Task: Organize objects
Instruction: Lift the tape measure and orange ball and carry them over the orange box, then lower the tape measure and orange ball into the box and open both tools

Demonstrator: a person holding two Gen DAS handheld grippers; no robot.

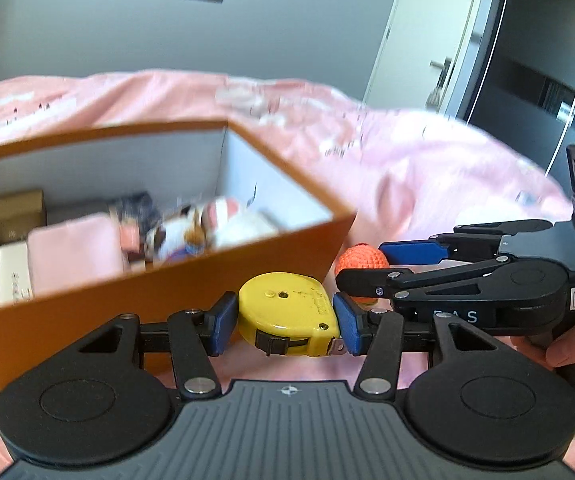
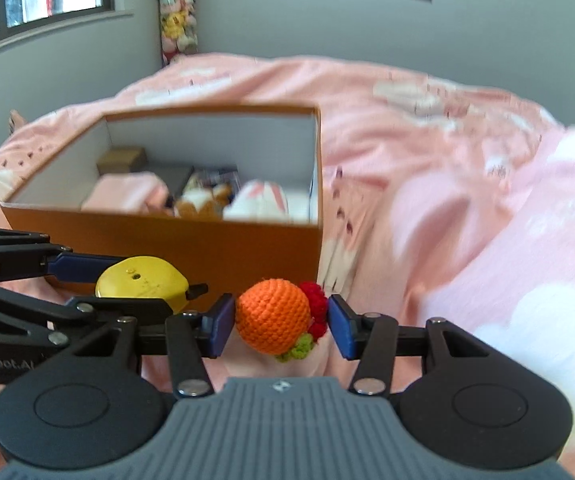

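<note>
Bed: pink quilt [image 2: 427, 152] rumpled all over, grey walls behind, orange box [image 2: 191, 236] sitting open on it with soft toys and small cartons inside.
Tape: yellow tape measure [image 1: 287, 314] sits between the left gripper [image 1: 285, 320] pads, both blue pads pressed to its flat sides, just in front of the box wall.
Tape feel: hard plastic shell, probably the heavier item, smooth and a bit slick; flat-side pinch looks the sound hold, away from the hooked blade end at the bottom.
Ball: orange crochet ball [image 2: 273, 318] with red and green knitted bits, between the right gripper [image 2: 281, 324] pads, low over the quilt near the box corner.
Ball grip: left pad touches it; right pad meets the red bits; I'd call it held, lightly.
Ball feel: light, squashy, grippy yarn; take it across the orange middle, since the red bobbles would give.
Spacing: the two grippers are side by side, nearly touching, box just ahead of both.
</note>
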